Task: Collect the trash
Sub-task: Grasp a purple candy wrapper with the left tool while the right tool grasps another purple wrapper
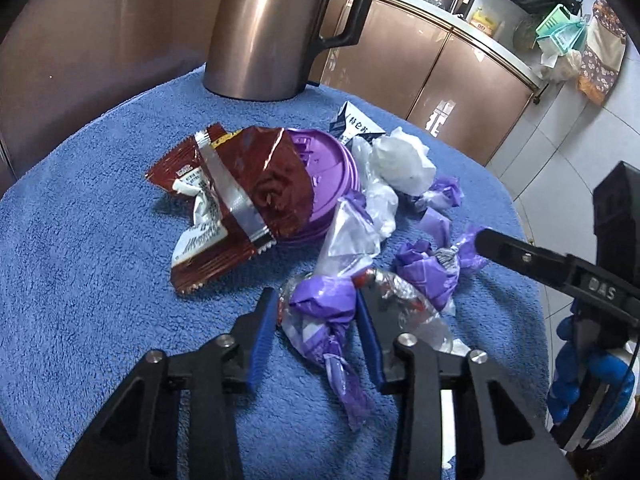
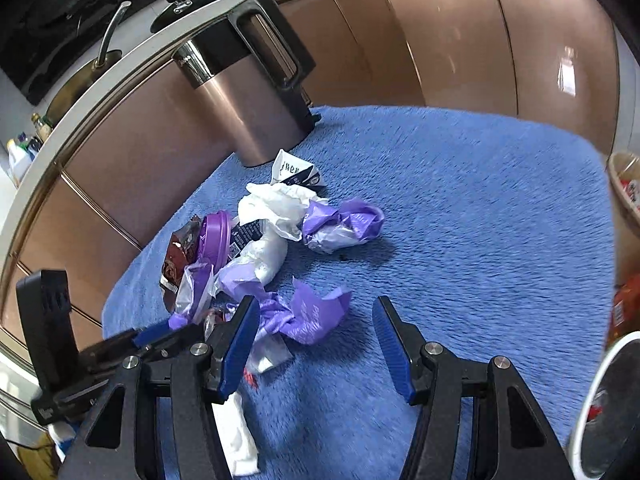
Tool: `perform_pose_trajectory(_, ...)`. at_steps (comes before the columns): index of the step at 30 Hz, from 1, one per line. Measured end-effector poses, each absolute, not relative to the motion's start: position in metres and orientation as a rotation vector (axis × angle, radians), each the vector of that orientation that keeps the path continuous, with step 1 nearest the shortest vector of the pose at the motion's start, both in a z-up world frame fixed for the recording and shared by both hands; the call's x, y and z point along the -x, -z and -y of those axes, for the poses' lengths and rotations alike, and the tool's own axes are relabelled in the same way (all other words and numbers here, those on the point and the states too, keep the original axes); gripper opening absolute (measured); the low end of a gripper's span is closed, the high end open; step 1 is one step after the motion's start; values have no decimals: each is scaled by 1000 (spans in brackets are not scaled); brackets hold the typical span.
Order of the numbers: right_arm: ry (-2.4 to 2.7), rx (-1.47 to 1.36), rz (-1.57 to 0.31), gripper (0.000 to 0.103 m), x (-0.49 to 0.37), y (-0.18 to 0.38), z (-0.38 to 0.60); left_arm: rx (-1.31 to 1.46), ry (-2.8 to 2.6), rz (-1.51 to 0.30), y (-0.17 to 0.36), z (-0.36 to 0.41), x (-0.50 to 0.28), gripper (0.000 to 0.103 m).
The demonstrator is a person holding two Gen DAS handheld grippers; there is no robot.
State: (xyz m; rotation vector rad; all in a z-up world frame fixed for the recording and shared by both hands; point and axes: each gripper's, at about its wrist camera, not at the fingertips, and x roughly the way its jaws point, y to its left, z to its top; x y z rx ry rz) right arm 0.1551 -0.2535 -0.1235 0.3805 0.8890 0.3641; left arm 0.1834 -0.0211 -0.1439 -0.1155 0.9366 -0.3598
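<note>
Left gripper (image 1: 316, 312) straddles 1 crinkled purple wrapper (image 1: 324, 320) on the fuzzy blue towel (image 1: 80, 260); contact cannot be confirmed. Right gripper (image 2: 314, 340) stands spread, holding nothing, beside the wrapper pile (image 2: 280, 240).

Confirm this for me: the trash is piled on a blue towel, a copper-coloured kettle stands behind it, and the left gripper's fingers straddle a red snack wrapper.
Not quite. In the left wrist view the left gripper straddles a purple candy wrapper, not the red snack wrapper, which lies farther away, against the purple lid. The rest holds: blue towel, copper-coloured kettle behind the pile.
</note>
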Motion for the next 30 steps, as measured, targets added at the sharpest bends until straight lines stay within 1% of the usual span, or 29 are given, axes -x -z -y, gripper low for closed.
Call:
perform_pose_trajectory(1, -370, -388, -894, 48, -157, 125, 253, 114, 362, -934, 144, 21, -184, 34)
perform_pose_trajectory(2, -377, -398, -897, 42, -158, 127, 252, 109, 361, -926, 143, 21, -182, 33)
perform_pose_trajectory(3, -384, -404, -897, 32, -159, 128, 251, 106, 359, -922, 142, 20, -181, 33)
perform_pose_trajectory(4, -384, -403, -896, 27, -159, 128, 250, 104, 356, -917, 141, 19, -179, 32)
perform_pose_trajectory(5, -385, -397, -891, 18, -157, 127, 250, 105, 354, -914, 140, 19, -177, 32)
perform_pose_trajectory(6, -386, -394, -886, 14, -155, 126, 249, 106, 353, -910, 139, 18, -175, 32)
perform_pose_trajectory(9, -387, -385, -865, 11, -147, 121, 247, 108, 353, -901, 134, 16, -169, 31)
perform_pose_trajectory(12, -388, -373, -840, 10, -140, 112, 245, 114, 354, -885, 127, 13, -161, 31)
perform_pose_trajectory(30, -366, -337, -675, 10, -60, 45, 255, 155, 358, -767, 68, -6, -106, 31)
